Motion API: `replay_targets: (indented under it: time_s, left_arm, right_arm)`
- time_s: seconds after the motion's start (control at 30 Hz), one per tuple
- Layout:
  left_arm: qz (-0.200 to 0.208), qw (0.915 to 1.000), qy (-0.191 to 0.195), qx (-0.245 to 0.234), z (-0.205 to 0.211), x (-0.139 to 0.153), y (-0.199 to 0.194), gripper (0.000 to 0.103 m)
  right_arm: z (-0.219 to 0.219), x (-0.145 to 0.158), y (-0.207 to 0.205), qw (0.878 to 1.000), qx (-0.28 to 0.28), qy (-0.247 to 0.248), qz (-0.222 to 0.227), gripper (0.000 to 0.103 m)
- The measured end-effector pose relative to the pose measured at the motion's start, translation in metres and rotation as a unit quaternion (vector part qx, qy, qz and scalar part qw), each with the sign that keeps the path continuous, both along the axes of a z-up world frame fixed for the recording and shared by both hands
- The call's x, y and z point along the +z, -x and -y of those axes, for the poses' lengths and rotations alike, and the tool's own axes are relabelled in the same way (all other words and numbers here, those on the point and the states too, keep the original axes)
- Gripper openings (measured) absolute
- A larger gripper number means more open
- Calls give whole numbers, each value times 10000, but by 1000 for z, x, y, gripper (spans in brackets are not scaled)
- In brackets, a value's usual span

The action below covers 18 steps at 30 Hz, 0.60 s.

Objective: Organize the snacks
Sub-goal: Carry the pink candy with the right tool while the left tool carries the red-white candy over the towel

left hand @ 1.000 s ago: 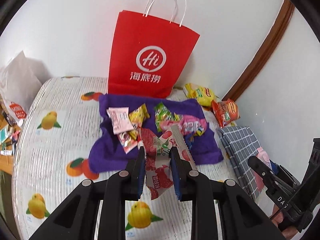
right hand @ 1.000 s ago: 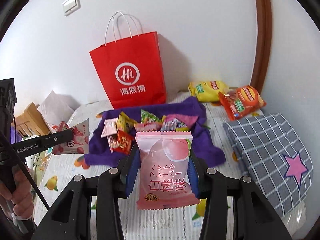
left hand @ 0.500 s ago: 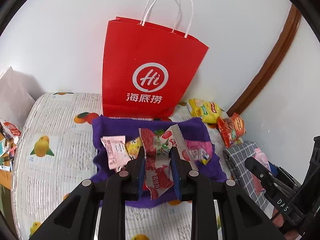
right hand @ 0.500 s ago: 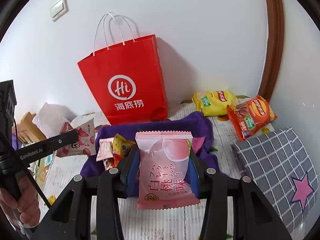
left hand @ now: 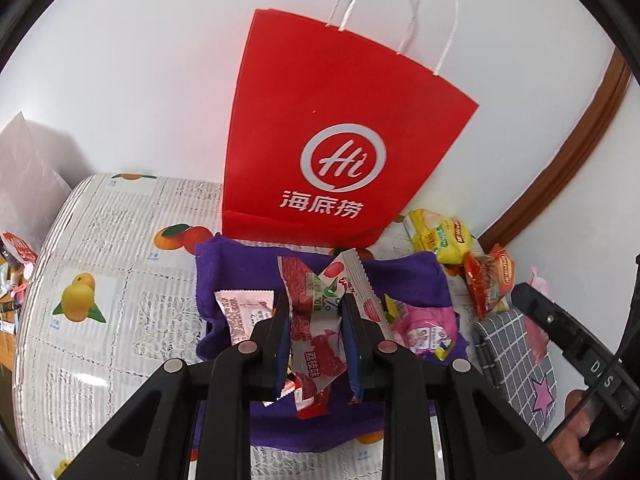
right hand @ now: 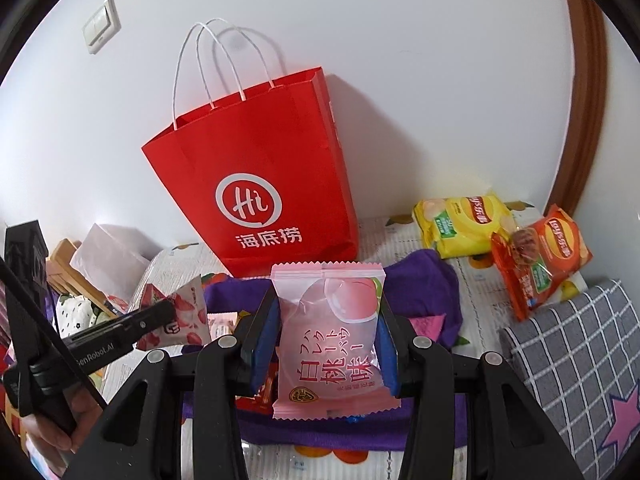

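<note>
The left gripper point(left hand: 316, 312) is clamped on a red-and-white lychee snack packet point(left hand: 320, 320), pinched across its middle so that it crumples; the packet's long axis runs up and away from the camera, its serrated top end fanning out above the fingertips toward the red paper bag point(left hand: 340, 160). The right gripper point(right hand: 326, 320) is closed on a pale pink peach-flavour pastry packet point(right hand: 332, 336), held flat with its printed face to the camera, long axis running along the fingers and its crimped upper edge pointing toward the same bag. Both packets hang in the air above a rumpled purple cloth point(left hand: 248, 268) — neither touches it. On the cloth lie loose sweets, among them a small pink-and-white wrapper point(left hand: 244, 312) and a bright pink pouch point(left hand: 428, 324). The cloth rests on a table covered with a white oilcloth printed with oranges and lemons point(left hand: 112, 280). The red bag stands upright at the back edge against a white wall, its white cord handles raised and its mouth open. To the right of it lie a yellow crisp packet point(right hand: 464, 220) and a red-orange crisp packet point(right hand: 540, 260), near a grey checked fabric with a pink star point(right hand: 580, 360). A light switch point(right hand: 100, 24) sits high on the wall, and a brown wooden trim point(right hand: 588, 80) curves along the right.
</note>
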<state>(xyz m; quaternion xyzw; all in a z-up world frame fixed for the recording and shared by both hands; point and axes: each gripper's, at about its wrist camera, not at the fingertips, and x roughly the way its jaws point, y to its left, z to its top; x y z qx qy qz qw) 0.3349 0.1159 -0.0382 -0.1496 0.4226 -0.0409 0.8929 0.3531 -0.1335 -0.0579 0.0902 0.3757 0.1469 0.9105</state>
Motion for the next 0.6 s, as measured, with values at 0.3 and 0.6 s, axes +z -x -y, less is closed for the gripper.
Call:
replay_targets:
  time_s: [0.3, 0.6]
  left_arm:
    - [-117, 9999, 11, -66, 4, -11, -8, 22]
    - [-173, 9998, -52, -89, 9, -19, -10, 22]
  right_arm:
    - [-8, -17, -24, 9997, 147, -14, -214, 44]
    - [-3, -32, -32, 9987, 152, 144, -456, 44]
